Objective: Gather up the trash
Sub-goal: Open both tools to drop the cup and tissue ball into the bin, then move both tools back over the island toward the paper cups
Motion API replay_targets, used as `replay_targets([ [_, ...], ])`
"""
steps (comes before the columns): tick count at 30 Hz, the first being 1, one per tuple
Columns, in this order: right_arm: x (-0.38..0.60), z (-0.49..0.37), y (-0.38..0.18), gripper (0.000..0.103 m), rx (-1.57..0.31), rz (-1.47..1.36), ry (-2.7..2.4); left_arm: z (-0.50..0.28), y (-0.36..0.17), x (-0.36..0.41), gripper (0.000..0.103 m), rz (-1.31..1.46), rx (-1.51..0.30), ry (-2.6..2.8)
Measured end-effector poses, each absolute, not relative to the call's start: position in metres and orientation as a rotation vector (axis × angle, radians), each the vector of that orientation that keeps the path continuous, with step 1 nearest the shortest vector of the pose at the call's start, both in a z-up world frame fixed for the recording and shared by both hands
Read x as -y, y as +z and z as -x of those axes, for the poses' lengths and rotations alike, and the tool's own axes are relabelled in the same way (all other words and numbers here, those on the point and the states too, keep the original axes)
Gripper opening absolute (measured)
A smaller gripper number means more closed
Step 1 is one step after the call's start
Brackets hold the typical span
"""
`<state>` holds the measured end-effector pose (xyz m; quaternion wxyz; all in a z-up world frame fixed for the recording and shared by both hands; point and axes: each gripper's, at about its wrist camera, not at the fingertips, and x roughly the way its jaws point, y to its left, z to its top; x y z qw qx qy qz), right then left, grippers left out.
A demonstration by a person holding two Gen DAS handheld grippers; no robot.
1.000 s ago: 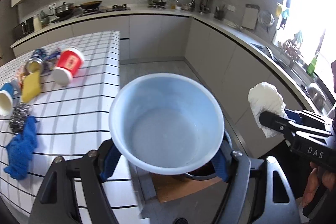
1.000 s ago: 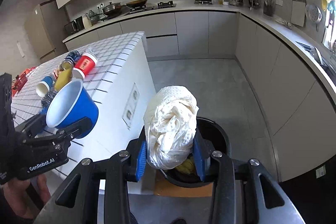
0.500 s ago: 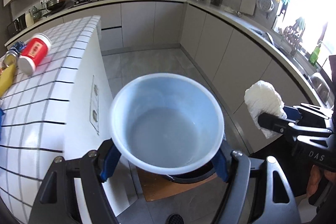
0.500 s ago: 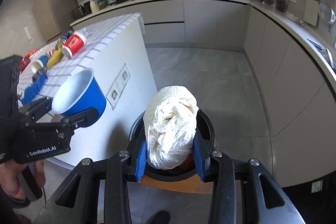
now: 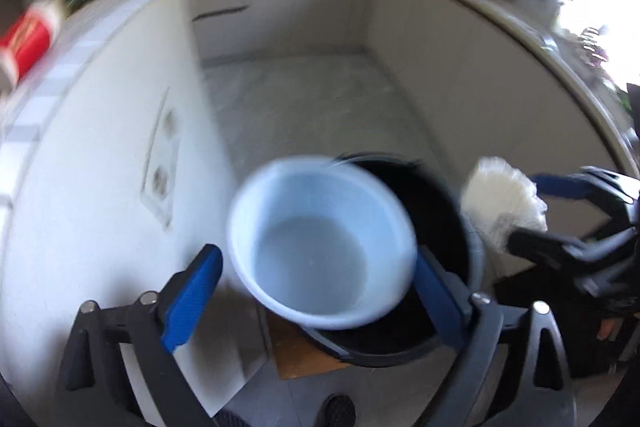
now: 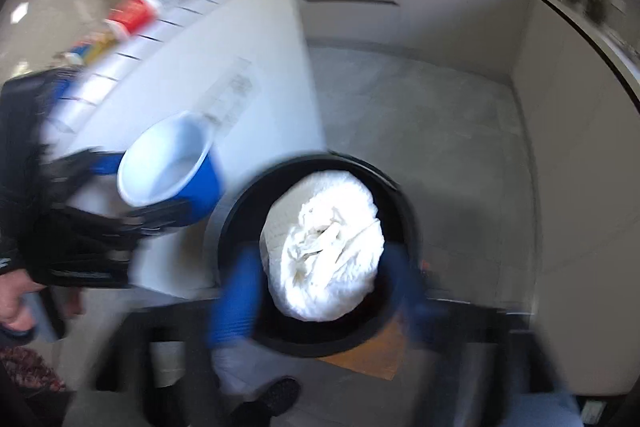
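Observation:
A black trash bin [image 5: 436, 211] stands on the floor beside the white island; it also shows in the right wrist view [image 6: 240, 203]. My left gripper [image 5: 316, 267] has its blue pads spread apart, and the blue paper cup [image 5: 320, 239] with a white inside sits loose between them, over the bin's left rim. The cup shows from the side in the right wrist view [image 6: 172, 167]. My right gripper [image 6: 324, 275] has its pads spread wider than the crumpled white paper ball [image 6: 324, 247], which is over the bin's mouth. The ball also shows in the left wrist view [image 5: 500, 199].
The white tiled island [image 6: 192, 39] stands left of the bin, with a red cup [image 6: 132, 11] and other items on top. A brown board [image 5: 304, 355] lies under the bin. Grey cabinets [image 6: 576, 155] line the right side and the back. The floor beyond is bare.
Both grippers have tipped down over the bin. The left pads have spread and the cup has come loose. The right pads have spread off the paper ball.

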<state>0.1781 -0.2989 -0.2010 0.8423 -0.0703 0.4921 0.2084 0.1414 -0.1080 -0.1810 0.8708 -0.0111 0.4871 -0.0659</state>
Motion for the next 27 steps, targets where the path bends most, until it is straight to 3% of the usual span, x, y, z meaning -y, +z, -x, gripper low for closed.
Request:
replay_targets([
  [5,0.307,-0.193,-0.226,0.103,-1.076,0.133,0.398,-0.135,-0.191,0.106,0.098,0.013,-1.036,-0.1],
  [18,0.312,-0.188,-0.211,0.103,-1.02,0.129,0.336,-0.114,-0.186,0.1,0.1,0.03,-1.04,-0.054],
  [27,0.308,-0.177,-0.174,0.103,-0.945,0.114,0.294,-0.098,-0.127,0.087,0.1,0.034,-0.918,-0.096],
])
